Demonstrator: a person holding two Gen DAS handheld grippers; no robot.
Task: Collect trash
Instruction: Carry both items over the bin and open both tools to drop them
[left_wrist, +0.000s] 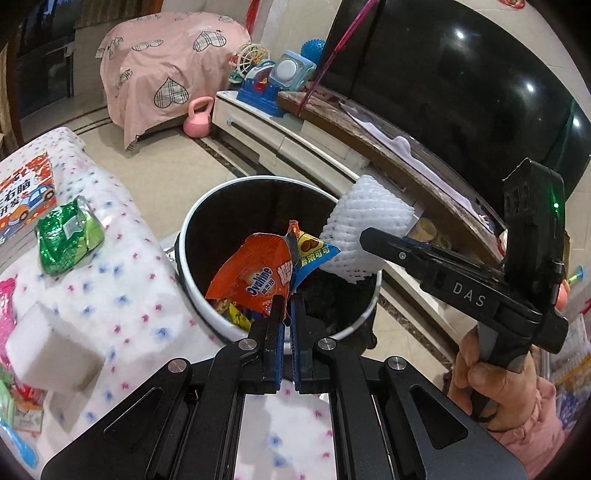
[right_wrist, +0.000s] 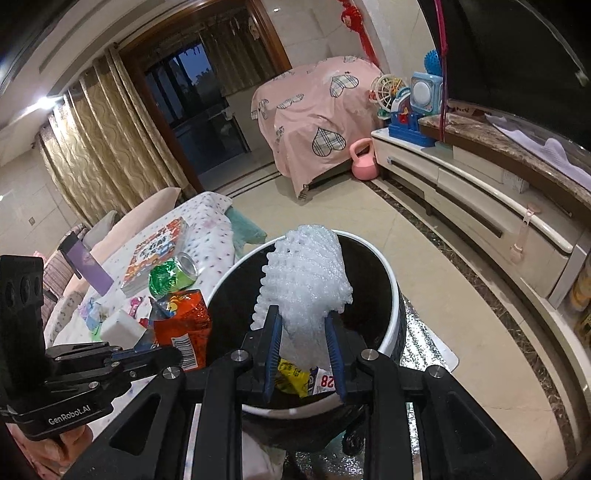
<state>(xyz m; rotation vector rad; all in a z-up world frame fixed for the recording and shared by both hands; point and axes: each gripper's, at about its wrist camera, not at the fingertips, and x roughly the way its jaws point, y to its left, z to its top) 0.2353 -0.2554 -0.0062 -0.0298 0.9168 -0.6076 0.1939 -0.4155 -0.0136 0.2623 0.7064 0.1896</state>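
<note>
A round black bin with a white rim (left_wrist: 207, 206) stands on the floor beside the table; it also shows in the right wrist view (right_wrist: 391, 295). My left gripper (left_wrist: 287, 306) is shut on an orange Ovaltine wrapper (left_wrist: 251, 277) and holds it over the bin. My right gripper (right_wrist: 303, 325) is shut on a white foam fruit net (right_wrist: 310, 273) and holds it over the bin; the net also shows in the left wrist view (left_wrist: 365, 229). Several wrappers (right_wrist: 295, 376) lie inside the bin.
The table with a dotted white cloth (left_wrist: 122, 266) holds a green foil packet (left_wrist: 68, 236), a picture book (left_wrist: 26, 195), a white block (left_wrist: 55, 347) and other wrappers. A low TV cabinet (right_wrist: 480, 199) runs along the right. A pink kettlebell (left_wrist: 199, 120) sits on the floor.
</note>
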